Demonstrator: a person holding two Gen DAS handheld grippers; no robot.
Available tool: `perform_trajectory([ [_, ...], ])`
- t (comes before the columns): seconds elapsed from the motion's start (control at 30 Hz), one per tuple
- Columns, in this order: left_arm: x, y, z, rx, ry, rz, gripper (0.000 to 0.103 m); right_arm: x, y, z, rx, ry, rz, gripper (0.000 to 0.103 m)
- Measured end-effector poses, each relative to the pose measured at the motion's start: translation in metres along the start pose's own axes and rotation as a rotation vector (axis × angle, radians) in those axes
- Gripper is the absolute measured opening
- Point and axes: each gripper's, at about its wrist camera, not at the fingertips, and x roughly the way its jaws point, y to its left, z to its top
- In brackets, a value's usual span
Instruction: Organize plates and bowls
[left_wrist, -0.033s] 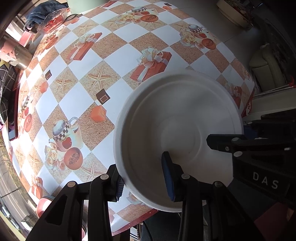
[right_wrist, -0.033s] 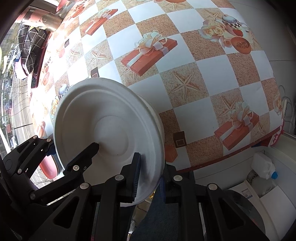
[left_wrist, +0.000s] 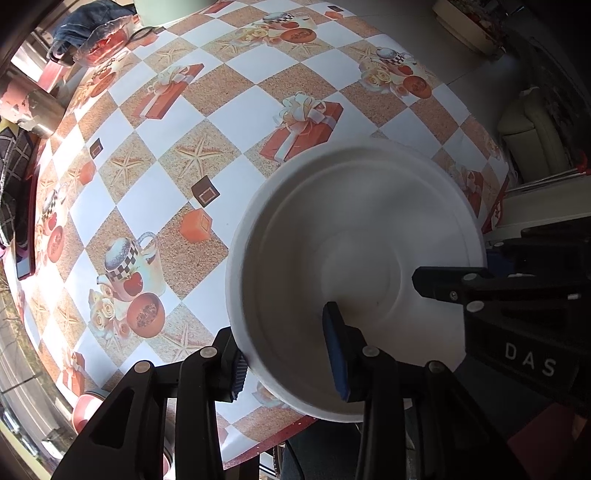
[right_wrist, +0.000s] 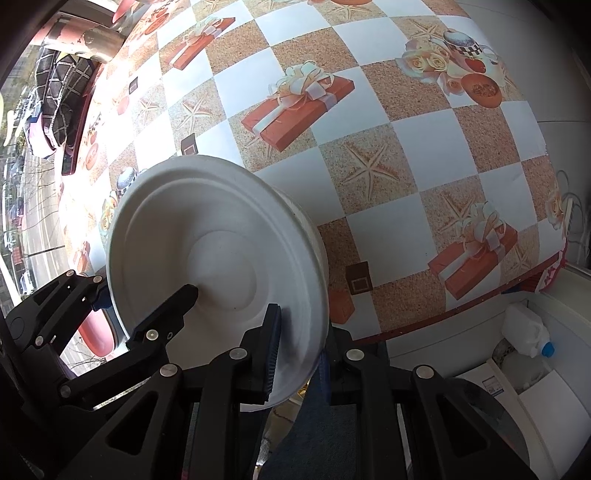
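The white bowl (left_wrist: 354, 280) fills my left wrist view, above the near edge of the table (left_wrist: 229, 122) with its checked, gift-box-print cloth. My left gripper (left_wrist: 288, 365) straddles the near rim, one pad outside and one inside; the jaws have just been opening and there is a visible gap around the wall. In my right wrist view the bowl (right_wrist: 214, 266) is tilted, and my right gripper (right_wrist: 297, 363) is clamped narrow on its rim. A white jug (right_wrist: 524, 330) sits below the table edge.
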Motion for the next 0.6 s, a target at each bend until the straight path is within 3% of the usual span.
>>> perform_trajectory([
  [0.13, 0.0, -0.001, -0.001, 0.004, -0.003, -0.003, 0.051, 0.0, 0.001, -0.001, -0.004, -0.003, 0.009, 0.02],
  [0.2, -0.001, -0.002, -0.001, 0.011, -0.011, -0.001, 0.067, -0.001, 0.003, -0.002, -0.017, -0.007, -0.003, 0.02],
  [0.27, -0.003, -0.002, -0.001, 0.014, -0.023, 0.004, 0.074, -0.003, 0.006, -0.002, -0.03, -0.016, -0.025, 0.02],
  [0.47, -0.009, 0.009, -0.004, -0.023, -0.052, -0.008, 0.078, -0.01, 0.005, 0.0, -0.029, -0.051, -0.053, 0.021],
  [0.5, -0.01, 0.011, -0.005, -0.033, -0.059, -0.014, 0.078, -0.011, 0.005, -0.001, -0.028, -0.058, -0.057, 0.039],
  [0.53, -0.011, 0.013, -0.006, -0.042, -0.066, -0.017, 0.078, -0.012, 0.005, -0.001, -0.026, -0.067, -0.058, 0.07],
  [0.57, -0.012, 0.015, -0.006, -0.05, -0.072, -0.017, 0.078, -0.014, 0.004, -0.001, -0.024, -0.081, -0.057, 0.08],
  [0.6, -0.013, 0.017, -0.007, -0.057, -0.077, -0.016, 0.078, -0.017, 0.005, -0.001, -0.025, -0.095, -0.056, 0.083],
])
